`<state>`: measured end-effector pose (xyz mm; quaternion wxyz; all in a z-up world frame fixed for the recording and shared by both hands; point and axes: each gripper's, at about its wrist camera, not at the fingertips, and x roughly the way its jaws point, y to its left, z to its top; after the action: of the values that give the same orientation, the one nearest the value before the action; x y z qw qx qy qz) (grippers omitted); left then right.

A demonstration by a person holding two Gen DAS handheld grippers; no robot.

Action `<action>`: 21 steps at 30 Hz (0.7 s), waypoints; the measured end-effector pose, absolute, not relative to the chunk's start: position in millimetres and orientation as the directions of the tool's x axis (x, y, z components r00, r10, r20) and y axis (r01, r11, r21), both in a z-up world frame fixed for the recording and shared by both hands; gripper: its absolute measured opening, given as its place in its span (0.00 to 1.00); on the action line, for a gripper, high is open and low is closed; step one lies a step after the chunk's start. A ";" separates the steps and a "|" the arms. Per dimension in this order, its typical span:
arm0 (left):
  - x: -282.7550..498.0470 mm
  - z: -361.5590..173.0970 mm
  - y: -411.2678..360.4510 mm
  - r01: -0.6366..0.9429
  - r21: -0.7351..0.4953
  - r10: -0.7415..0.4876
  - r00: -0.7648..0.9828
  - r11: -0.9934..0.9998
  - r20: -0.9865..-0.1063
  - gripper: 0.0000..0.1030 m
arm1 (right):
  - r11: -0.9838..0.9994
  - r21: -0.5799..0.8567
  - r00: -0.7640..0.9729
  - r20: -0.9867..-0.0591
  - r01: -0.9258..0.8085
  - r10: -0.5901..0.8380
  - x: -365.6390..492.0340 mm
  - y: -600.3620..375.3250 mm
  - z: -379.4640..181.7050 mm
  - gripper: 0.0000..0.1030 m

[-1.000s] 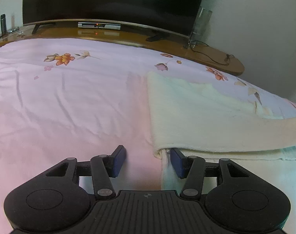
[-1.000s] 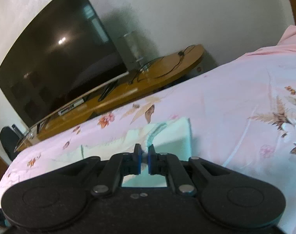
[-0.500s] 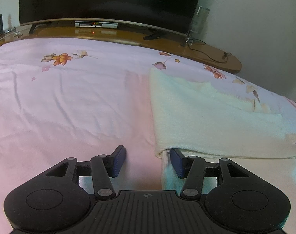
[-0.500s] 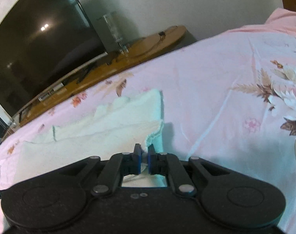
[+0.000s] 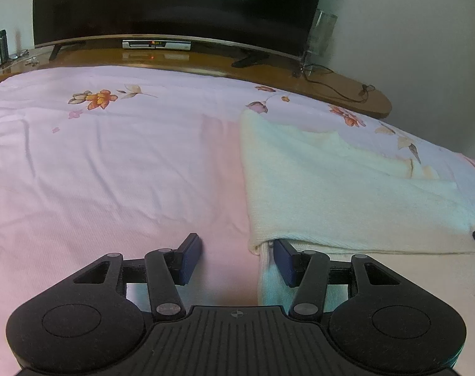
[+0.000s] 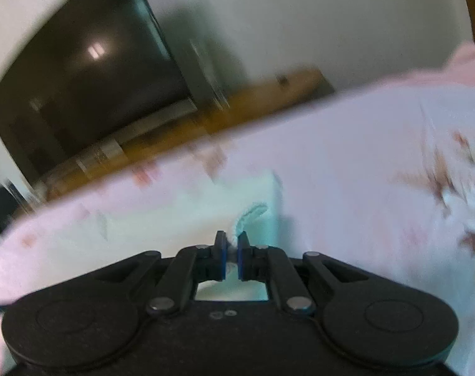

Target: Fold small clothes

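Two low wrist views, both aimed across the bed (image 5: 118,169) toward the television (image 5: 174,3).

From the left tongs (image 5: 234,258), the bed is seen close and angled downward. The right tongs (image 6: 232,255) view is blurred, tilted and equally near. The cream cloth (image 5: 331,194), wooden stand (image 5: 347,84) and television are shared.

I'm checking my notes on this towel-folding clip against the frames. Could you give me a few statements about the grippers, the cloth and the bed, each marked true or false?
1. The right gripper pinches a corner of the cream cloth. True.
2. The left gripper is shut tight on the cloth. False: its fingers stand apart, with only the cloth's folded edge at the right one.
3. The cloth lies on a pink floral bedsheet. True.
4. The television shows a bright picture. False: its screen is dark.
5. The cloth is dark blue. False: it is pale cream.
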<state>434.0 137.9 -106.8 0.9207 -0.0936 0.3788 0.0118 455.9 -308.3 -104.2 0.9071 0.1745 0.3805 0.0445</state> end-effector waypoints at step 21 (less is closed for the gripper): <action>502.2 -85.8 152.4 -0.041 -0.241 -0.118 0.784 0.970 -0.609 0.50 | 0.939 0.339 0.752 -0.633 0.057 0.183 472.0 -327.5 -86.6 0.20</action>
<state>502.2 152.4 -85.8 0.9367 -0.1212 0.3280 -0.0205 472.0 -327.5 -86.6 0.9203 0.1711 0.3502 0.0344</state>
